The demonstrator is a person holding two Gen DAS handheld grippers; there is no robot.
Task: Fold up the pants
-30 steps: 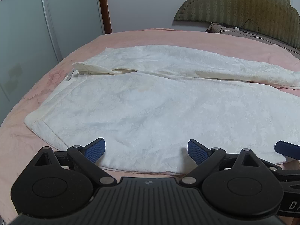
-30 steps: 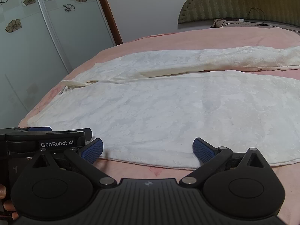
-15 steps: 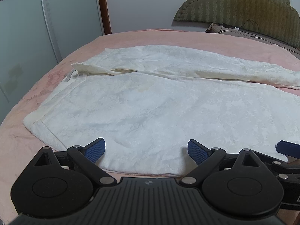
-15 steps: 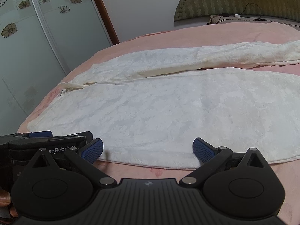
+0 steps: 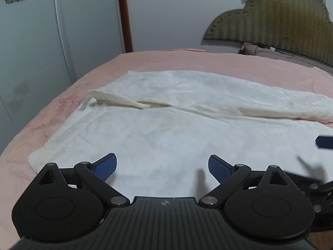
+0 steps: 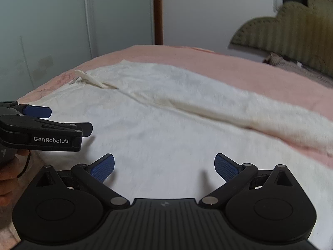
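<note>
White textured pants (image 5: 166, 129) lie spread flat on the pink bedspread (image 5: 187, 60), waistband at the left, both legs running to the right. The same pants (image 6: 166, 125) fill the right wrist view. My left gripper (image 5: 162, 166) hovers open over the near leg close to the waistband, nothing between its blue pads. My right gripper (image 6: 164, 166) is also open above the near leg, a little to the right. The left gripper (image 6: 43, 123) shows from the side in the right wrist view, held by a hand (image 6: 10, 173). One blue fingertip (image 5: 324, 142) of the right gripper shows in the left wrist view.
A padded olive headboard (image 5: 281, 20) stands at the far right with a pillow and cable (image 5: 270, 50) below it. Frosted wardrobe doors with flower prints (image 5: 41, 41) line the left side. A wooden door frame (image 5: 124, 16) and white wall are behind the bed.
Both grippers have moved forward over the pants and tilted up, so the near hem is now hidden under them. The right wrist view is blurred with motion. Both stay open.
</note>
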